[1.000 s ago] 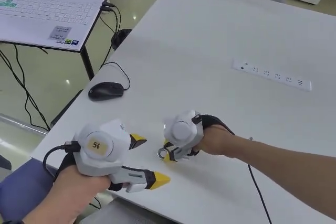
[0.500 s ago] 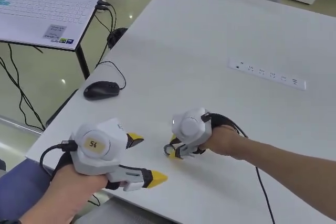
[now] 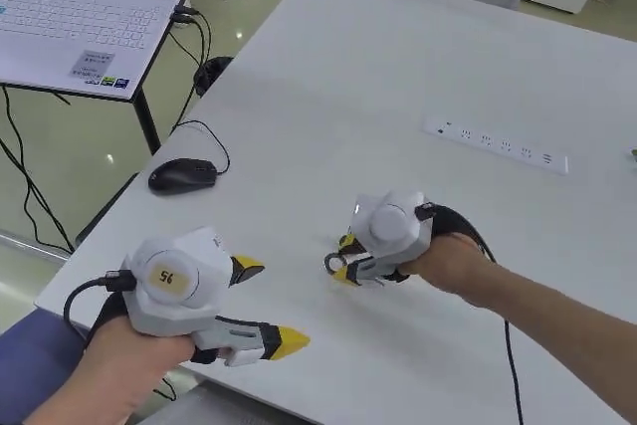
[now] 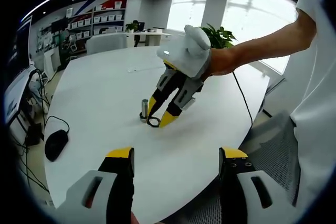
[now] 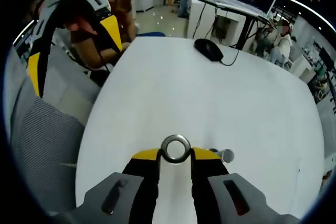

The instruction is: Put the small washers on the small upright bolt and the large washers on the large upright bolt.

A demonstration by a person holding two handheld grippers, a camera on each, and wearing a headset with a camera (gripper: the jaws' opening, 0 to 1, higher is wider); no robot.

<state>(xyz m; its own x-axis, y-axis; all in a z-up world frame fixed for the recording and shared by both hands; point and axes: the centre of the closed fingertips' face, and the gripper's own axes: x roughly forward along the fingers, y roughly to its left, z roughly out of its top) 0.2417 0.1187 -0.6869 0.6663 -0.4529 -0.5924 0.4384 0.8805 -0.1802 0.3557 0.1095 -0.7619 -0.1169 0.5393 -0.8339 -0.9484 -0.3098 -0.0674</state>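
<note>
White table (image 3: 398, 67) bears mouse (image 3: 182, 175), power strip (image 3: 495, 142), bolt (image 4: 144, 108).

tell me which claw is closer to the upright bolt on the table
Right. The right claw, shut on a washer, is right beside the upright bolt; the left claw is open and well back from it, on the person's side.

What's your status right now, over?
Right gripper shut on washer, close by upright bolt. Left gripper open, empty. Nothing between washer and bolt.

Washer (image 5: 175, 148) just beside bolt (image 4: 144, 109), table (image 3: 398, 67) front; mouse (image 3: 182, 175) left edge; pwr strip (image 3: 495, 143) behind.
</note>
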